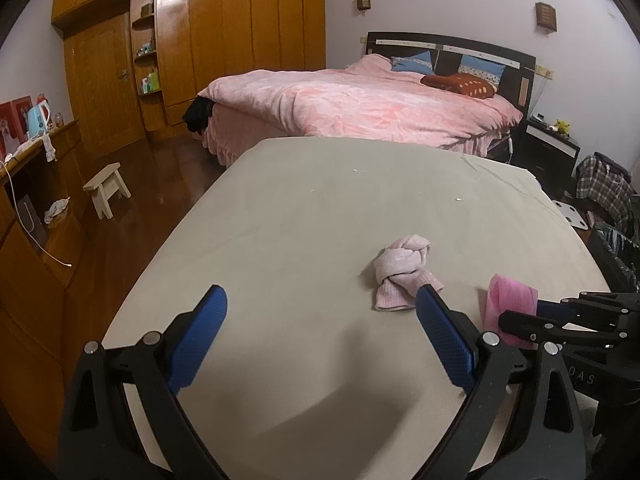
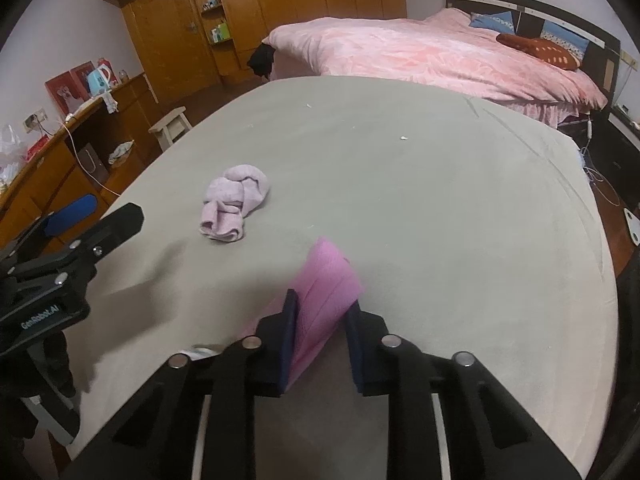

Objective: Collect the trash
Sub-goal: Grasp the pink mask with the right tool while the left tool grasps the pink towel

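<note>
Your table [image 2: 440, 208] fills both views, covered in a grey cloth, with the pink bed [image 1: 360, 104] beyond it and the wardrobe [image 1: 224, 32] behind; your left gripper [image 1: 320, 308] hangs over the near edge with its jaws wide apart and nothing between them; your right gripper [image 2: 320, 312] is clamped on the pink foam [image 2: 324, 292], which sticks up from the cloth between its pads; the knotted sock [image 2: 234, 208] lies on the table, just beyond your left gripper's right finger [image 1: 444, 340], apart from the foam; small white scraps [image 2: 403, 137] dot the far cloth.
</note>
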A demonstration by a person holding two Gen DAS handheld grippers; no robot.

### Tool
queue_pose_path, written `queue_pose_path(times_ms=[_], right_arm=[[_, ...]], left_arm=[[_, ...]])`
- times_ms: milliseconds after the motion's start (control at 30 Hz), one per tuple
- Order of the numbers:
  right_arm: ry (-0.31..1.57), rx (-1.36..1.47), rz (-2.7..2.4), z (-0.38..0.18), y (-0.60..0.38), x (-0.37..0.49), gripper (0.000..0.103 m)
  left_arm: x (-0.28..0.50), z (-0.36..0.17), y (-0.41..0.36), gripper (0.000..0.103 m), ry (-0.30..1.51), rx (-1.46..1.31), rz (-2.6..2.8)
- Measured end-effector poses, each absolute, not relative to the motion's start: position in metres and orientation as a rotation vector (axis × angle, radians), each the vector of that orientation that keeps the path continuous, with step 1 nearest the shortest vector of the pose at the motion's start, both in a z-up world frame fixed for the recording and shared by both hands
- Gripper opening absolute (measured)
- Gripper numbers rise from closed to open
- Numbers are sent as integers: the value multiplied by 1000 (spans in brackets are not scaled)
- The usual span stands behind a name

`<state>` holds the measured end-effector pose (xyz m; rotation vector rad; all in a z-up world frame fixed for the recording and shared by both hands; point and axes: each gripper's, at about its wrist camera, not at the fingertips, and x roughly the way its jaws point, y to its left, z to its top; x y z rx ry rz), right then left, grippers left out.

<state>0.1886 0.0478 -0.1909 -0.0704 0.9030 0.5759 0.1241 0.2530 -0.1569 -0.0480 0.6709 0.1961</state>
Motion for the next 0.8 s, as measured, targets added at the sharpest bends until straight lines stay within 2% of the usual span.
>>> queue_pose_path(times_ms=[533, 600, 633, 800], right_arm=[[859, -58, 534, -161, 9, 231, 20], [859, -54, 533, -163, 7, 232, 20], [860, -51, 532, -164, 6, 233, 20], [860, -44, 532, -166, 5, 234, 20]], left_arm=[[175, -163, 230, 92, 709, -41, 136], [180, -167, 229, 87, 724, -49, 132], [183, -170, 228, 81, 734, -50, 130], [194, -181, 225, 71, 793, -63, 110]])
